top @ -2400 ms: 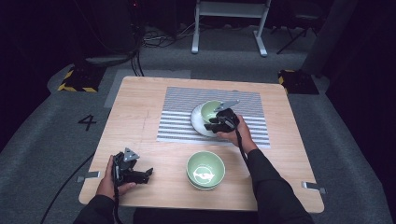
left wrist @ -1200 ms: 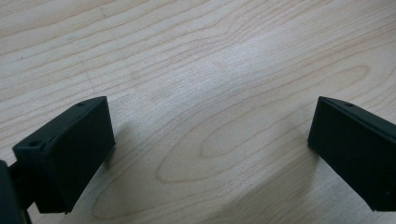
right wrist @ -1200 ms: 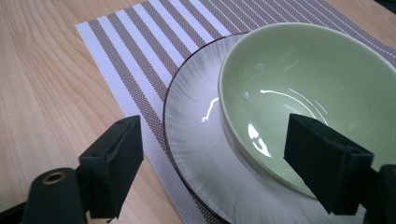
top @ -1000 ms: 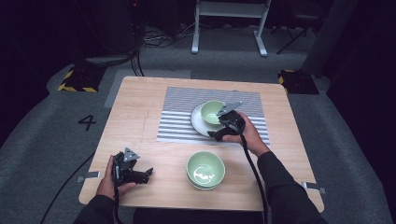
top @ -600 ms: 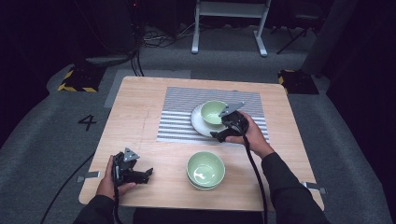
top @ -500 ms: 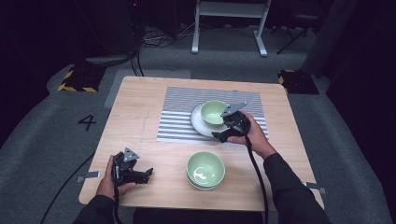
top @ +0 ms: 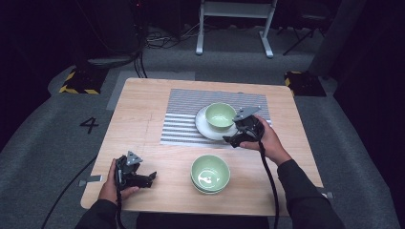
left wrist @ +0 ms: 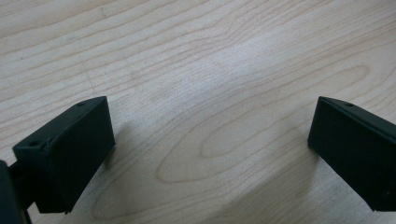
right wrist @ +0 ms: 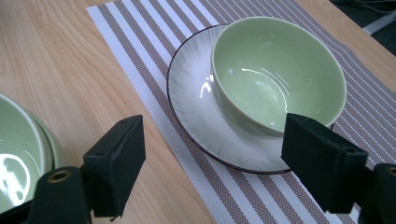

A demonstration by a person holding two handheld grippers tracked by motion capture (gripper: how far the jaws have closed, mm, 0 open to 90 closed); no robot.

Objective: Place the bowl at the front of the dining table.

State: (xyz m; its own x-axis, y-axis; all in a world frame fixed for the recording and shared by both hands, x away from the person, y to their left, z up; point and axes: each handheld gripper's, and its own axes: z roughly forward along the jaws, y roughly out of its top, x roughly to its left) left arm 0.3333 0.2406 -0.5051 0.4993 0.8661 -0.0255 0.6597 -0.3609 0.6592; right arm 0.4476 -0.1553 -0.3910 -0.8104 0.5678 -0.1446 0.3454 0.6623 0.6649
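On the wooden table, your right gripper hangs released beside the plated bowl; left gripper gapes empty. Next, grasp the near-edge bowls.

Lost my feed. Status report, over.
Both tongs open, empty. Right tongs beside green bowl on white plate. Left tongs over bare table. Nothing blocking.
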